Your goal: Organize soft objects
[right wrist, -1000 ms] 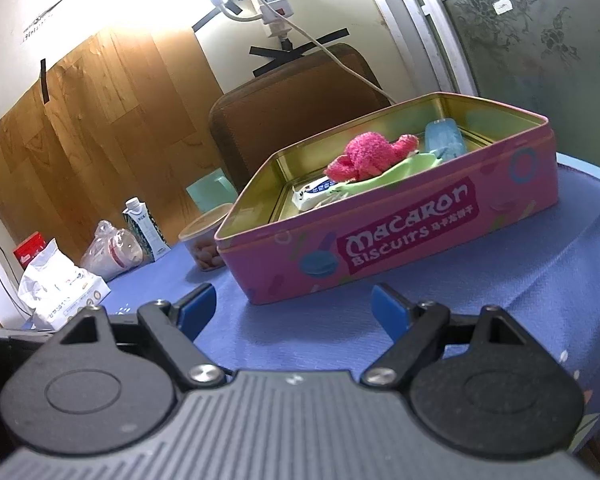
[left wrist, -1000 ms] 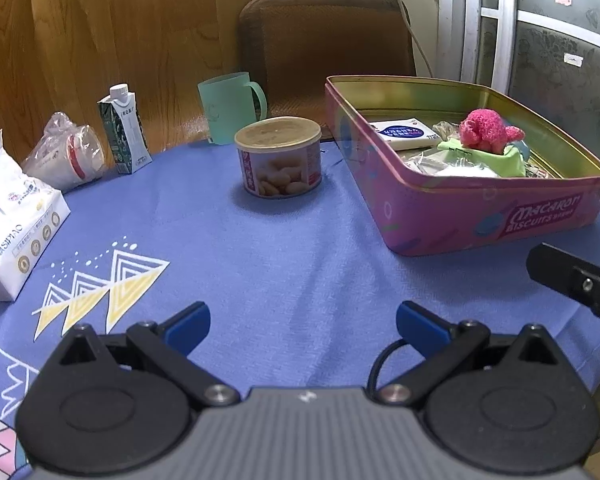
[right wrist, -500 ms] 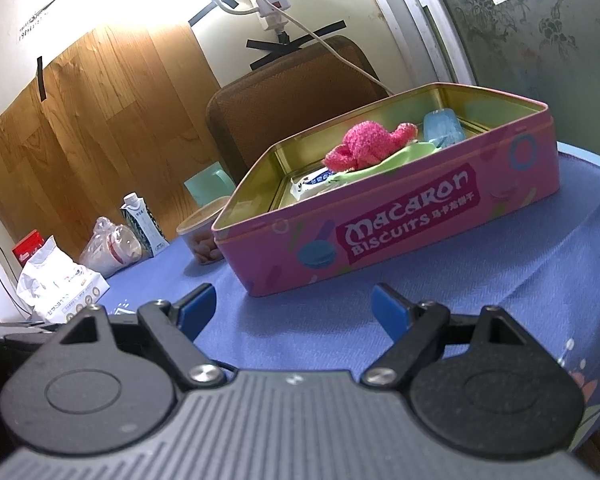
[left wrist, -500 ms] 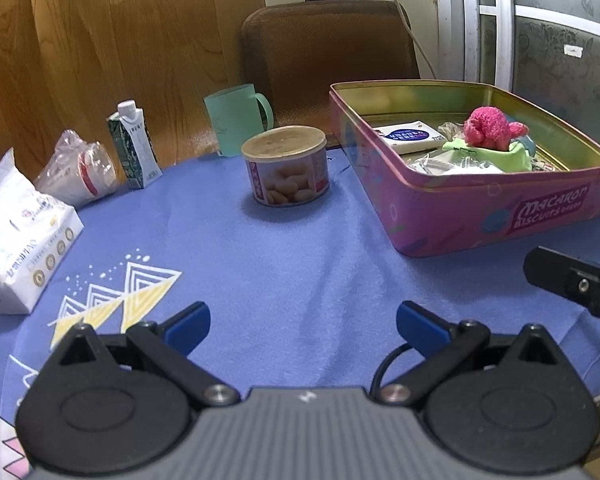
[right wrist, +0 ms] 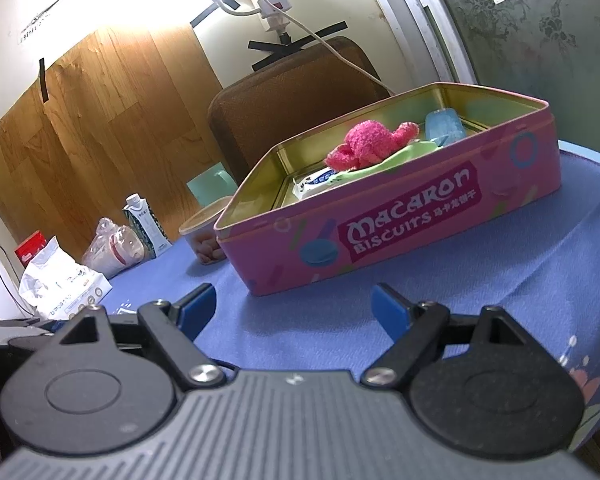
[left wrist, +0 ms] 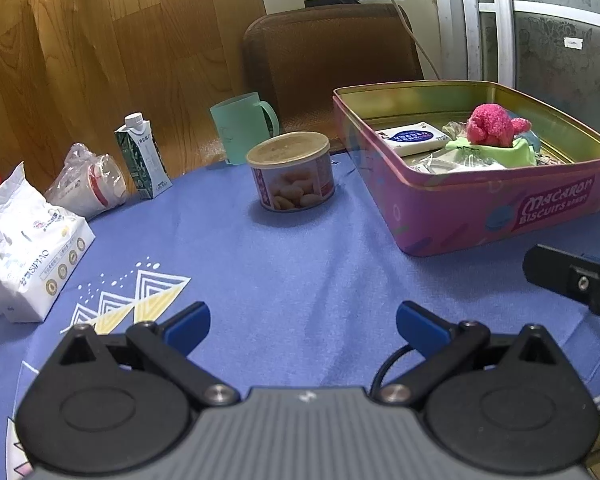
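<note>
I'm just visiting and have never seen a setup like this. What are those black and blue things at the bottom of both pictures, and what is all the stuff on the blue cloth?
They are two hand-held grippers, one in each of a person's hands, each with a camera looking forward along its fingers. One picture comes from the left gripper, the other from the right gripper. Both have their jaws open and hold nothing.

On the blue tablecloth stands a pink biscuit tin holding a pink plush toy, a green cloth and a small tissue pack. Beside the tin are a snack can, a green mug, a milk carton and a tissue bag.
</note>
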### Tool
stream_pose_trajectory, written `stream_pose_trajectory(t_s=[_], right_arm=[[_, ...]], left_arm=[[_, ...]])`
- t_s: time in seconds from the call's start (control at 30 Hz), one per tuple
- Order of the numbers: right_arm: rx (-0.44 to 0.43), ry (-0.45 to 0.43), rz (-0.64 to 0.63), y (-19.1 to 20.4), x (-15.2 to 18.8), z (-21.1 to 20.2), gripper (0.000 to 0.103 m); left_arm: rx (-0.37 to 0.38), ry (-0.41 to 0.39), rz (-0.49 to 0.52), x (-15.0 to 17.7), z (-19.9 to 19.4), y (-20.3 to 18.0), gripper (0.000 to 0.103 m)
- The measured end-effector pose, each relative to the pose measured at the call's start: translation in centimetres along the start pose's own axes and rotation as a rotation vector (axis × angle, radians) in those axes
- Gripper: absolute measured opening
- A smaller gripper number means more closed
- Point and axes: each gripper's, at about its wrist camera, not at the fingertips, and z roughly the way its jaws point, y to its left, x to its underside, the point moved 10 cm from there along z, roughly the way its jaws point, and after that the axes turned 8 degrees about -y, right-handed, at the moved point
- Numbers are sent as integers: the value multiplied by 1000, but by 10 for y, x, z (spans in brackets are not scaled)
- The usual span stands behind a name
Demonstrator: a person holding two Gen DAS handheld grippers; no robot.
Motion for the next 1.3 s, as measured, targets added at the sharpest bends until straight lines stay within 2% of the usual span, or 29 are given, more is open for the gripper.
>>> stream_pose_trajectory(t_s=[0.53,1.3], right_arm=[[-1,18,-4,1,6,3,87],[-4,-12,-16,9,3,-2,87]], left_arm=[[14,18,-10,5,3,2,103],[31,9,5,3,-4,1,103]])
